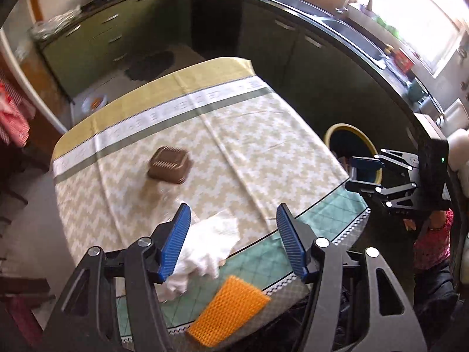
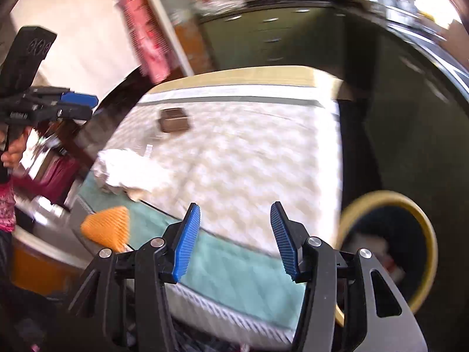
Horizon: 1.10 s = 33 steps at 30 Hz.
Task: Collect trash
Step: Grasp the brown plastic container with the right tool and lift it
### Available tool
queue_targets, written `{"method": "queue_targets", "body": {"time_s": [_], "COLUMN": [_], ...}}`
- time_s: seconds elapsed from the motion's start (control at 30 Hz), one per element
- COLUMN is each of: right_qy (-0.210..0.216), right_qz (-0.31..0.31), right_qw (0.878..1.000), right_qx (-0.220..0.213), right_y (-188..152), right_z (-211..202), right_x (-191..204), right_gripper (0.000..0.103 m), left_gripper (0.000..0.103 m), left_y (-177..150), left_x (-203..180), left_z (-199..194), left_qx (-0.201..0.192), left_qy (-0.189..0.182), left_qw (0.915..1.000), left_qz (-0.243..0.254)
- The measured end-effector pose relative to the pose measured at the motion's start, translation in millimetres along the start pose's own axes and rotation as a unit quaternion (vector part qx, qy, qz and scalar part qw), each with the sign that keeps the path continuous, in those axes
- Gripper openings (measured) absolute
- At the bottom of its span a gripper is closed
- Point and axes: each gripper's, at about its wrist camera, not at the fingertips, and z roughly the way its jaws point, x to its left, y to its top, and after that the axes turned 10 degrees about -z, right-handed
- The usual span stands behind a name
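A crumpled white paper [image 1: 211, 243] lies near the front edge of the table [image 1: 234, 135], and is blurred in the right wrist view [image 2: 132, 173]. My left gripper [image 1: 234, 240] hovers open above it, its left pad overlapping the paper's edge, nothing gripped. An orange ribbed pad [image 1: 231, 308] [image 2: 108, 228] lies at the table's front edge. My right gripper [image 2: 236, 240] is open and empty over the table's near edge; it also shows in the left wrist view [image 1: 356, 174], in front of the bin. A yellow-rimmed trash bin [image 1: 346, 130] [image 2: 425, 228] stands on the floor off the table's right side, with scraps inside.
A small brown basket [image 1: 170, 165] [image 2: 174, 120] sits mid-table on the patterned cloth. Dark green cabinets [image 1: 263, 35] and a counter with a sink [image 1: 351, 32] wrap around the far side and right. My left gripper [image 2: 92, 106] appears at the left.
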Motion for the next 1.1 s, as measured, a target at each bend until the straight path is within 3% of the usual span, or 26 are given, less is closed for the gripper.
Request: {"method": "queue_targets", "body": {"time_s": [0.07, 0.13, 0.33, 0.57, 1.0, 1.1], "right_qy": [0.058, 0.089, 0.092, 0.097, 0.125, 0.124], "right_qz": [-0.010, -0.013, -0.057, -0.066, -0.068, -0.057], "right_qw": [0.998, 0.995, 0.989, 0.981, 0.971, 0.974], "right_qx": [0.017, 0.033, 0.101, 0.157, 0.194, 0.182], "right_y": [40, 75, 153, 170, 169, 169], "right_z": [38, 74, 156, 209, 256, 254], "right_x": [10, 17, 23, 22, 19, 18], "right_gripper": [0.053, 0.063, 0.073, 0.074, 0.078, 0.066], "left_gripper": [0.058, 0.058, 0.058, 0.058, 0.059, 0.059], "left_y": [-12, -26, -42, -43, -34, -28], "left_x": [37, 67, 105, 120, 125, 126], "left_z": [-3, -6, -7, 5, 26, 34], "left_qx": [0.005, 0.010, 0.018, 0.031, 0.052, 0.058], "left_qy": [0.009, 0.012, 0.009, -0.001, -0.004, 0.000], "left_qw": [0.9994, 0.9984, 0.9968, 0.9963, 0.9955, 0.9949], "left_qz": [-0.032, -0.055, -0.078, -0.080, -0.079, -0.083]}}
